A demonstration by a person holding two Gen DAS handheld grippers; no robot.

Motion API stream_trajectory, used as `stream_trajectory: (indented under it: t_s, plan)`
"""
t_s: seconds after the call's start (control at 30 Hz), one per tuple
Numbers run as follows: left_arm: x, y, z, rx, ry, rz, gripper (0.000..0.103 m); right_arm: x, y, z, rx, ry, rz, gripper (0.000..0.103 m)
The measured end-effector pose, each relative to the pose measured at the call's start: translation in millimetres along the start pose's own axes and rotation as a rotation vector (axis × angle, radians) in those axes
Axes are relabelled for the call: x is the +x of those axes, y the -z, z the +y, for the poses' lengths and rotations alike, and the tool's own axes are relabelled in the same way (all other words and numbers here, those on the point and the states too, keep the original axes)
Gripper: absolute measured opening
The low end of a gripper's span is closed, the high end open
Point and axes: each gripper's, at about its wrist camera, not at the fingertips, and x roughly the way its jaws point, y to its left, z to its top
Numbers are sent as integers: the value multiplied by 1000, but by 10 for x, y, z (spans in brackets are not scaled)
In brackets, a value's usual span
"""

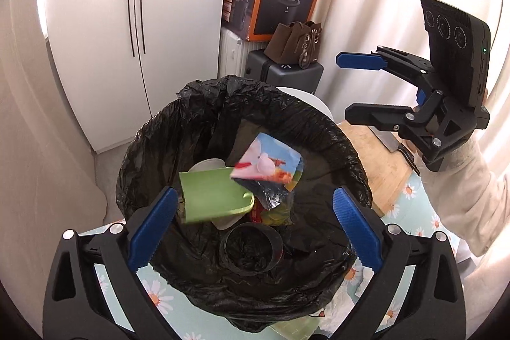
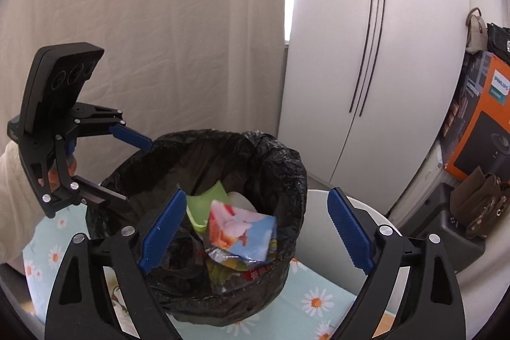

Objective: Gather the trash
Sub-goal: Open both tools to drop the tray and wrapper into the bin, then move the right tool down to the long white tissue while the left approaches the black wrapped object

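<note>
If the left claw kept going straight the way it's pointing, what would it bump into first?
Probably the trash inside the bin. The left claw is open and aimed down into the black bin bag, so the green packet and the colorful wrapper lie ahead. Which comes first is hard to tell.
</note>
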Motion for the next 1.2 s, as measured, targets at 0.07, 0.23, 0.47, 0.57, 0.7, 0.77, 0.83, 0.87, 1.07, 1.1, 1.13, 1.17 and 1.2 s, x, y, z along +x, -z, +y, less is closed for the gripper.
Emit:
stream_trajectory:
  t_s: [0.07, 0.23, 0.47, 0.57, 0.7, 0.77, 0.83, 0.87, 1.07, 1.1, 1.13, 1.17, 1.2]
  plan:
    - [-72, 28, -21, -19, -9, -1, 96, -82, 7, 14, 7, 5, 2, 86]
    - [-272, 120, -132, -39, -42, -4, 97, -279, 40, 120, -13, 20, 14, 88]
    - [-553, 311, -292, -69, -90, -4, 97, -617, 138, 305, -21, 39, 9, 91]
    - [-645, 418, -362, -75, -117, 4, 97, -725, 208, 360, -17, 33, 12, 91]
    - [-740, 573, -432, -95, -131, 13, 97, -814, 309, 454, -19, 37, 25, 91]
    - [-774, 665, -464, -103, -135, 21, 97, -851, 360, 505, -19, 32, 33, 91]
    - [-780, 748, -496, -110, -141, 33, 97, -879, 413, 559, -20, 27, 45, 91]
    - [-780, 792, -510, -113, -140, 38, 97, -890, 438, 593, -21, 27, 51, 91]
    - [-769, 1072, -571, -146, -129, 85, 97, -923, 661, 760, -16, 17, 105, 92]
    - [-764, 1116, -584, -148, -129, 94, 97, -921, 708, 788, -17, 19, 118, 92]
    - [-759, 1157, -601, -151, -131, 103, 97, -920, 749, 813, -17, 20, 129, 92]
    - [-755, 1205, -618, -155, -132, 113, 97, -917, 788, 835, -18, 16, 141, 92]
    - [-750, 1245, -633, -158, -132, 120, 97, -913, 826, 854, -17, 11, 151, 92]
